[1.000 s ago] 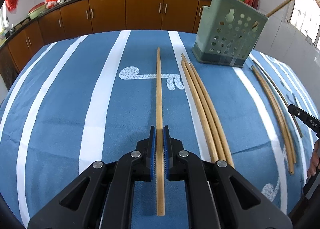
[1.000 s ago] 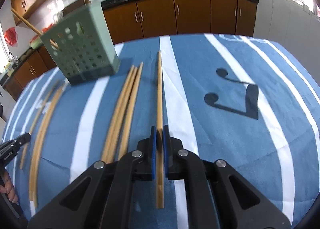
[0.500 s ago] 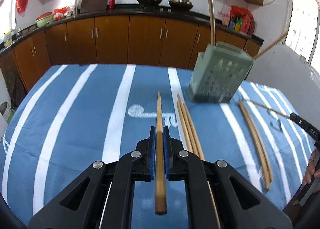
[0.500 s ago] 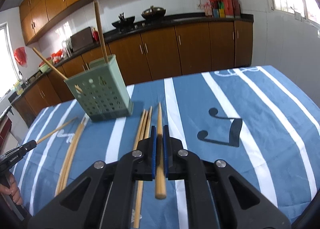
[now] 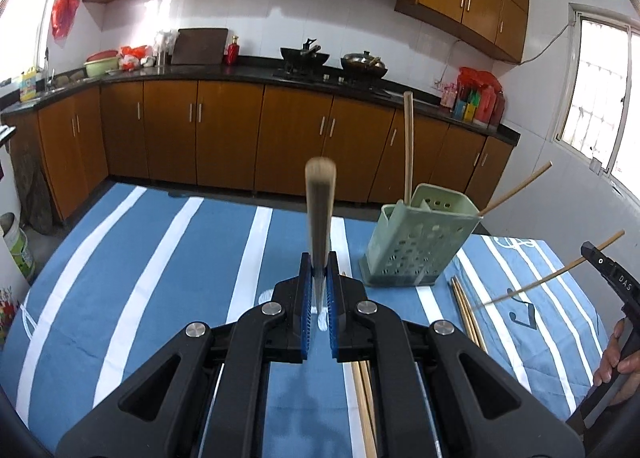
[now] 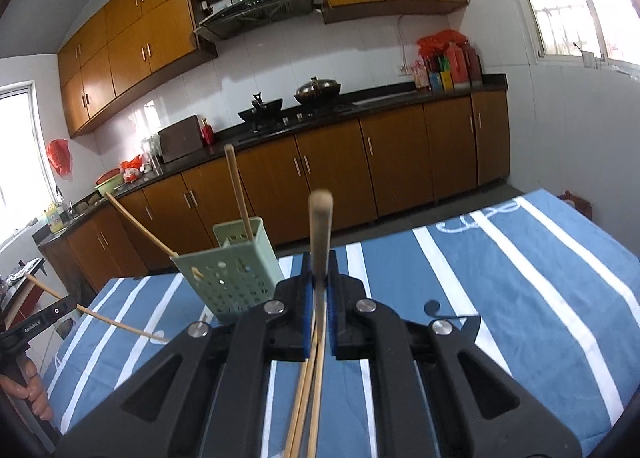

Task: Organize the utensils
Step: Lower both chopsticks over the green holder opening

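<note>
My left gripper [image 5: 319,282] is shut on a wooden chopstick [image 5: 319,210] and holds it raised, tip up, above the table. My right gripper [image 6: 319,282] is shut on another chopstick [image 6: 321,234], also raised; it shows from the left wrist view [image 5: 540,284] at the right. A green perforated holder [image 5: 420,242] stands on the blue striped tablecloth with two chopsticks in it; it also shows in the right wrist view [image 6: 228,274]. Several loose chopsticks [image 5: 466,314] lie on the cloth beside the holder, and others [image 6: 304,398] lie under my right gripper.
The table is covered by a blue cloth with white stripes [image 5: 160,298]. Brown kitchen cabinets [image 5: 224,138] and a black counter with pans [image 5: 304,54] stand behind the table. A window [image 5: 600,106] is on the right wall.
Both grippers have lifted their chopsticks off the table and tilted them from lying flat to pointing up. The view now sits higher above the cloth.
</note>
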The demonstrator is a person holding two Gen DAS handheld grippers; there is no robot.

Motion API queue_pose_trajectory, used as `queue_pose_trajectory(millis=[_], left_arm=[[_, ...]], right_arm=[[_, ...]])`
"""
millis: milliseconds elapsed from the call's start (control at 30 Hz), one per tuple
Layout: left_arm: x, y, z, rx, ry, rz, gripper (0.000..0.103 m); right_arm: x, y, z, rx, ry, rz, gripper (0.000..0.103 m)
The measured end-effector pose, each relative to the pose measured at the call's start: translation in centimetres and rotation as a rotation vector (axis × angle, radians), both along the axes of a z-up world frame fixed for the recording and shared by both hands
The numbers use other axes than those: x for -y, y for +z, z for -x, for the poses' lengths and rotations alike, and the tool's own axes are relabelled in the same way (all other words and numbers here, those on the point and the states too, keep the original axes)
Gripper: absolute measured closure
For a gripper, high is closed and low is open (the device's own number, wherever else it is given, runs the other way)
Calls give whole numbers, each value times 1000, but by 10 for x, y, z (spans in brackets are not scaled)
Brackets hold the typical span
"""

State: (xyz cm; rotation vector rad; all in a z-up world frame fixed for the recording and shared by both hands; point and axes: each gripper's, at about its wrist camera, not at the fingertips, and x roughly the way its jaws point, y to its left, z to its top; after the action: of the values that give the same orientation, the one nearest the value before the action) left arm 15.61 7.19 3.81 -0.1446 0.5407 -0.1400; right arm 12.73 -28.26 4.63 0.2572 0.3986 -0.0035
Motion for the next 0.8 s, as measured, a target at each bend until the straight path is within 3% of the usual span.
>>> queue_pose_trajectory(millis=[200,367,500,700,800], left_arm=[[3,23,6,54,-20,-15,96],[10,58,12,117,-70,8,96],[21,86,17,182,-109,31,96],[42,116,3,270,-112,63,96],[54,112,-22,242,-115,69,96]], right_arm=[[-5,36,4,53,57,-24,96],[-15,75,9,122,157,-74,96],[-32,101,5,189,184,-58,96],[-49,114,-25,226,141,-14,96],[-53,108,-50,204,112,4,96]])
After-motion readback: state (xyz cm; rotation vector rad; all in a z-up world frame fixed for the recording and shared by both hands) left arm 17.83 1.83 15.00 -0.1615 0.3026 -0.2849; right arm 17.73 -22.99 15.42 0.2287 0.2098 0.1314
